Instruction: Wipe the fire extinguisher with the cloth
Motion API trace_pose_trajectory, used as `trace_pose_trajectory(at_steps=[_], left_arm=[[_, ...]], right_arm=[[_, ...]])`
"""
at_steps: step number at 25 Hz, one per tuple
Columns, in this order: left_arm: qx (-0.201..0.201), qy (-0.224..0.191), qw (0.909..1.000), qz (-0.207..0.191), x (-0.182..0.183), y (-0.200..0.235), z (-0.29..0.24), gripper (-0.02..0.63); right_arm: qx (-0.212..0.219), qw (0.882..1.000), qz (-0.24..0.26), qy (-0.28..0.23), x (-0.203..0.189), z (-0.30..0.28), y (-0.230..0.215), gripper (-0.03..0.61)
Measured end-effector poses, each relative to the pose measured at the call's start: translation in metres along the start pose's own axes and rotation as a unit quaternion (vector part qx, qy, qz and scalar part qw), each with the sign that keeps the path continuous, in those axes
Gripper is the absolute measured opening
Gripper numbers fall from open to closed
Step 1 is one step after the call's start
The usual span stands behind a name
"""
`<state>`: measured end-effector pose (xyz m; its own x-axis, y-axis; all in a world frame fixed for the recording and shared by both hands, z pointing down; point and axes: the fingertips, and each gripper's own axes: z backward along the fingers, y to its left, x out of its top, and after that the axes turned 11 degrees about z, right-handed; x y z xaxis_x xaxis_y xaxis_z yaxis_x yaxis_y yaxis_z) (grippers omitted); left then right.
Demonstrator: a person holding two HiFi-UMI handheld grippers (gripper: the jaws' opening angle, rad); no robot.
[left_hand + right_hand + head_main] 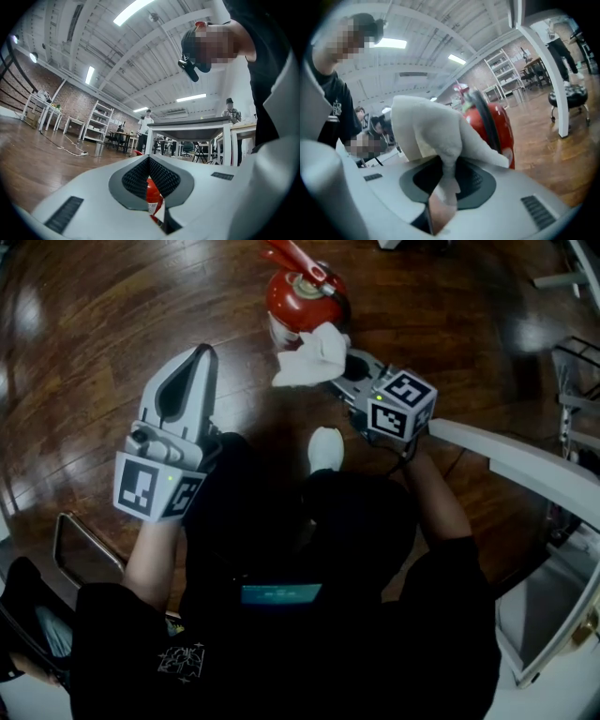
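Red fire extinguisher stands on the dark wooden floor, just ahead of both grippers. Right gripper has its jaws clamped on a crumpled white cloth. The cloth bunches out past the tips and sits at the near side of the red cylinder (actual contact not clear in either view). In the right gripper view the red body is right behind the cloth. Left gripper is off to the left, apart from the extinguisher. Its jaws are closed tip to tip with nothing between them (a bit of red shows through the gap below the pads).
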<state>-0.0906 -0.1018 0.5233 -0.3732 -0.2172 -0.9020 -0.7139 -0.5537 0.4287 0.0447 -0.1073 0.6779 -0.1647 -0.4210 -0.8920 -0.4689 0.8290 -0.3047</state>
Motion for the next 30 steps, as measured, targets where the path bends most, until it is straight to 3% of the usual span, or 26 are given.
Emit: trace_pose_trajectory(at_steps=[6,11,14,21,30], left_arm=[[-0.002,-0.002,1.0000,0.009,-0.003,0.008,0.001,0.003],[0.001,0.000,1.0000,0.005,-0.002,0.004,0.004,0.003],[0.004,0.000,1.0000,0.001,0.000,0.001,0.006,0.003],[0.014,0.005,0.9999,-0.003,-0.001,0.009,0.008,0.003],[0.023,0.011,0.9996,-0.009,-0.002,0.010,0.007,0.003]], right_arm=[[0.035,0.996,0.013,-0.081,0.102,0.016,0.029,0.100],[0.042,0.991,0.029,-0.121,0.119,0.008,0.031,0.100],[0.026,0.995,0.026,-0.095,0.091,-0.012,0.017,0.100],[0.036,0.999,0.023,-0.025,0.012,-0.055,0.013,0.100],[0.001,0.998,-0.002,0.066,-0.109,-0.099,-0.027,0.099]])
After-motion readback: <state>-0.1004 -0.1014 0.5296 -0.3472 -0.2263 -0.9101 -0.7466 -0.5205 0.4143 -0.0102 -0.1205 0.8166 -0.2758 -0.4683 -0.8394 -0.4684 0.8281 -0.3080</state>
